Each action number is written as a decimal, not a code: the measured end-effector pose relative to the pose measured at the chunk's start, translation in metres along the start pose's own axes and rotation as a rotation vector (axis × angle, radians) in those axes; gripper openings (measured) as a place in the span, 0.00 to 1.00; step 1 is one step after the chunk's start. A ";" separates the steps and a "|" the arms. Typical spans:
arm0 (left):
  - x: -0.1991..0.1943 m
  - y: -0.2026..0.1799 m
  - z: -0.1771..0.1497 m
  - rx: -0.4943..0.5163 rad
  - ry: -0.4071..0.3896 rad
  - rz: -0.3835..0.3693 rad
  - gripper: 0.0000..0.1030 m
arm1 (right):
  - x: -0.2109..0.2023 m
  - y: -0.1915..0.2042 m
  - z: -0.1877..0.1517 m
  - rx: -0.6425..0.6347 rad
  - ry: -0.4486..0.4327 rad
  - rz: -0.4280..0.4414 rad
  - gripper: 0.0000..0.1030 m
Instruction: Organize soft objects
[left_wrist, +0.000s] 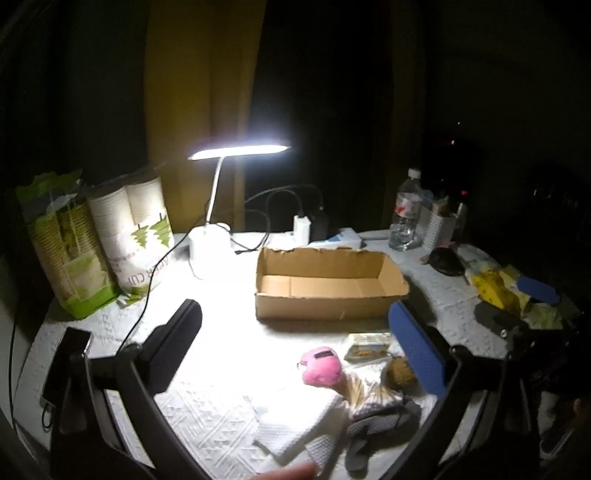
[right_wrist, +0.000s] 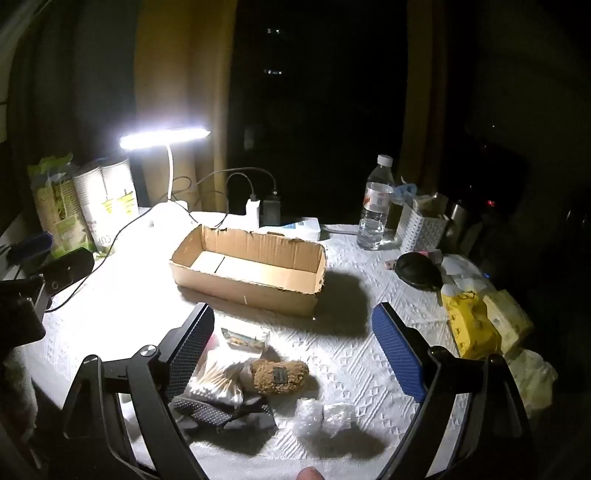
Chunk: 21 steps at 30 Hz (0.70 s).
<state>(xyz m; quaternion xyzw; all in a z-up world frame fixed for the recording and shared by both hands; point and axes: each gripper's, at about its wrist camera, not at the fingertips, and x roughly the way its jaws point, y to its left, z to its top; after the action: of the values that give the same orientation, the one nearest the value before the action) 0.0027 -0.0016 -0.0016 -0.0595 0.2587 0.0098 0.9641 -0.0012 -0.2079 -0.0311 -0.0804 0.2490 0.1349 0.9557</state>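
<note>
Grippers: left gripper (left_wrist: 295, 332) and right gripper (right_wrist: 293, 332) both spread wide, holding nothing. Pink plush (left_wrist: 321, 369), brown plush (right_wrist: 279, 376) and grey glove (right_wrist: 221, 411) lie heaped before them. Cardboard box (right_wrist: 247, 288) beyond appears empty; sorting apparently not begun.

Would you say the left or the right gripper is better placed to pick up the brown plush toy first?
Right, probably: the brown plush toy lies between the right gripper's open fingers, whereas it sits by one finger of the left gripper.

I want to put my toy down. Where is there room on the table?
Bare cloth lies between the cardboard box and the brown plush, and left of the box towards the lamp. The right edge by the yellow packet is crowded.
</note>
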 end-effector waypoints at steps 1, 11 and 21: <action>0.005 0.016 0.003 -0.050 0.024 -0.026 0.99 | 0.001 0.000 0.000 -0.002 0.005 0.005 0.88; 0.023 0.014 -0.003 0.000 0.027 0.047 0.99 | 0.008 0.000 -0.006 0.017 0.034 0.000 0.88; 0.031 0.018 -0.008 -0.005 0.042 0.037 0.99 | 0.024 -0.013 0.003 0.042 0.048 -0.013 0.88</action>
<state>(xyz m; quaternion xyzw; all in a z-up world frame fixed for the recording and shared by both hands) 0.0250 0.0150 -0.0261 -0.0571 0.2800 0.0271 0.9579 0.0241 -0.2144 -0.0398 -0.0651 0.2739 0.1216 0.9518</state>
